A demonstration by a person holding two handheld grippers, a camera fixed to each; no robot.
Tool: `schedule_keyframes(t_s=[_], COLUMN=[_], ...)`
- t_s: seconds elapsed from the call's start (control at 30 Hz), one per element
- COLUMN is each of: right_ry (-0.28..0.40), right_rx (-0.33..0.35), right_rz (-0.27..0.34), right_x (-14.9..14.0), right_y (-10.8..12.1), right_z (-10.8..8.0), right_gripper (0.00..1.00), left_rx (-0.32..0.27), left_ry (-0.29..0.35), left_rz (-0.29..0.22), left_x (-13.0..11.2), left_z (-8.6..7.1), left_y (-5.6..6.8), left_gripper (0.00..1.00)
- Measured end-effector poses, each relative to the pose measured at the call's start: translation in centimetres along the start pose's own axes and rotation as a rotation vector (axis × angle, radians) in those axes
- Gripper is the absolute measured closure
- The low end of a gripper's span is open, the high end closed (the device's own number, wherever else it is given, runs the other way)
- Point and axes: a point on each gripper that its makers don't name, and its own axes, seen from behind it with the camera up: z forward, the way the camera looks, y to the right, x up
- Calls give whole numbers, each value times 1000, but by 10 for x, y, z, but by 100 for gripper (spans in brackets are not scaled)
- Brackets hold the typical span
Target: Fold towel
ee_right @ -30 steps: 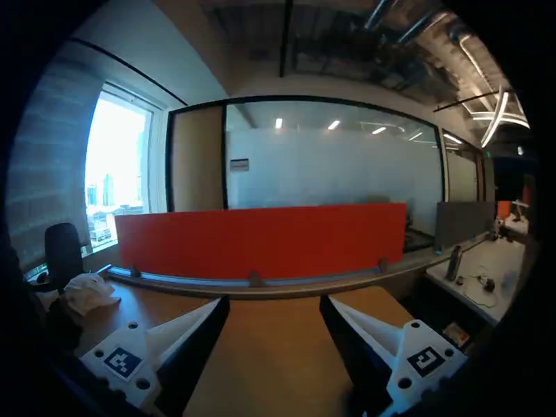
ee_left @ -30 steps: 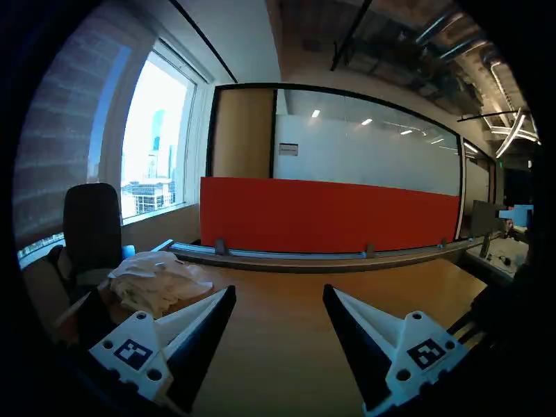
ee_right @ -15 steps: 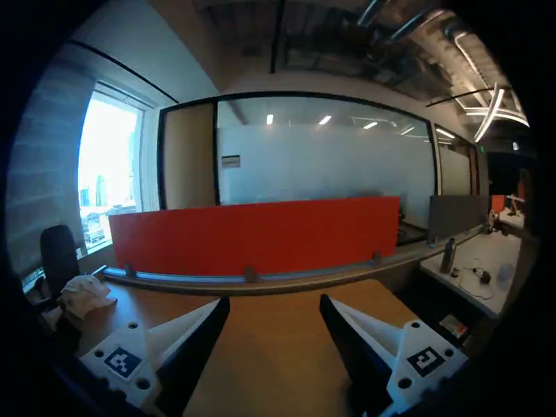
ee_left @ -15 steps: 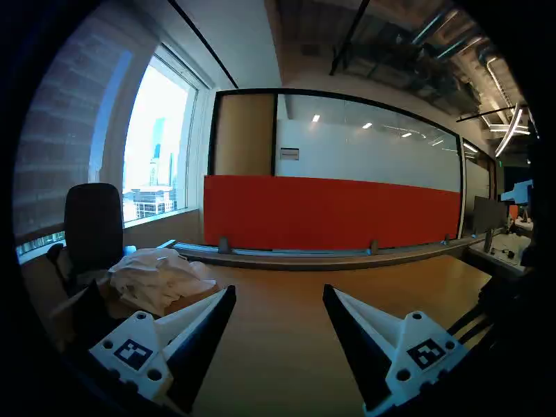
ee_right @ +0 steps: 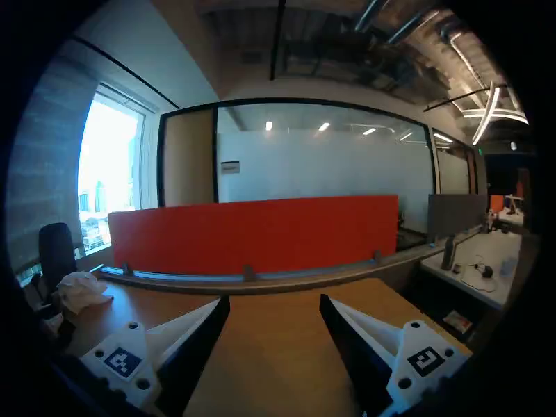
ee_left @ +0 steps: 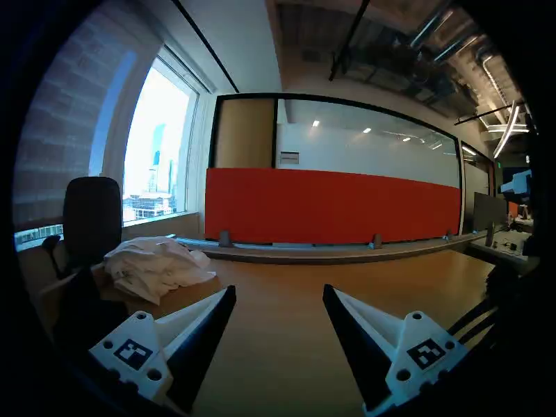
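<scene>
A crumpled white towel [ee_left: 156,267] lies in a heap at the left end of the wooden desk [ee_left: 292,333]. My left gripper [ee_left: 278,299] hangs open low over the desk, the towel just beyond and to the left of its left finger, untouched. In the right gripper view the same towel [ee_right: 80,290] is small and far off at the left. My right gripper [ee_right: 273,306] is open over bare desk [ee_right: 278,347], with nothing between its fingers.
A red divider panel [ee_left: 333,206] with a metal rail runs along the desk's far edge. A black office chair [ee_left: 90,219] stands behind the towel by the window. Another desk [ee_right: 479,274] with a bottle and small items lies to the right.
Both grippers have sunk lower toward the desk, so the divider and towel sit higher in view. The towel has not moved. Both grippers stay open.
</scene>
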Motion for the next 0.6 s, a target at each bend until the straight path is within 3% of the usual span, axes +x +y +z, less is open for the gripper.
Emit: schedule_keyframes(t_s=[0.3,0.6], right_ry=[-1,9], right_rx=[28,22], right_rz=[-3,-20], right_x=[-24,-27], right_y=[-11,-9], right_z=[6,4], right_gripper=[0,0], left_rx=[15,19], left_ry=[27,48], left_rz=[-7,-16], left_x=[-18,-24], left_z=[2,2], left_y=[-9,-13], left_gripper=[7,7])
